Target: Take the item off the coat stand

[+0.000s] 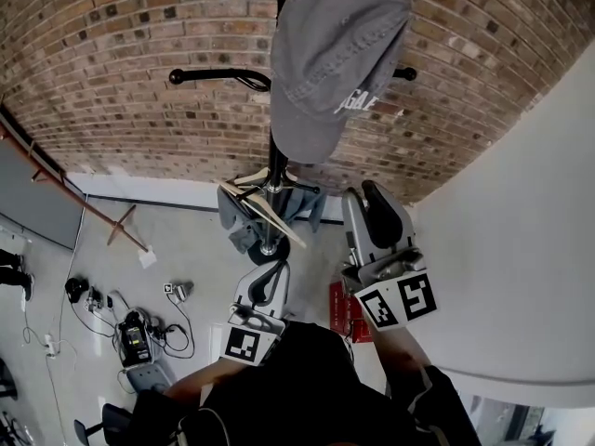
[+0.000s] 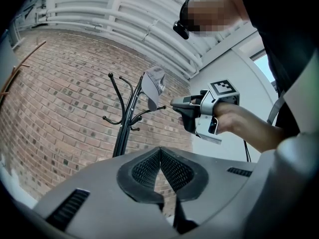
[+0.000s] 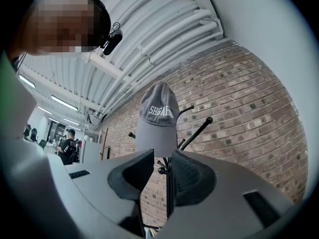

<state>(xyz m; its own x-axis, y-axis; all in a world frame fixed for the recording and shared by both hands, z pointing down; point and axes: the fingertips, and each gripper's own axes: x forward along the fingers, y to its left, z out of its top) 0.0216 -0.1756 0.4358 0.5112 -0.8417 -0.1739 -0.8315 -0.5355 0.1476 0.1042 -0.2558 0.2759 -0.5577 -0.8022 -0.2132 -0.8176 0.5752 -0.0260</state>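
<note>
The grey cap (image 1: pixel 339 54) hangs over the top of the coat stand (image 1: pixel 275 156), at the far side against the brick wall (image 1: pixel 139 45). It is draped loosely there, so it should lift off upward. You hold your right gripper (image 3: pixel 162 158) raised and aimed at it, which puts the cap's lower edge just beyond the jaws. They stand spread with a clear gap, and nothing sits between them or touches them. Your left gripper (image 2: pixel 159 152) waits lower and to the left, out of the way. Its jaws are pressed together at the tips and carry nothing. The cap is not yet grasped.
</note>
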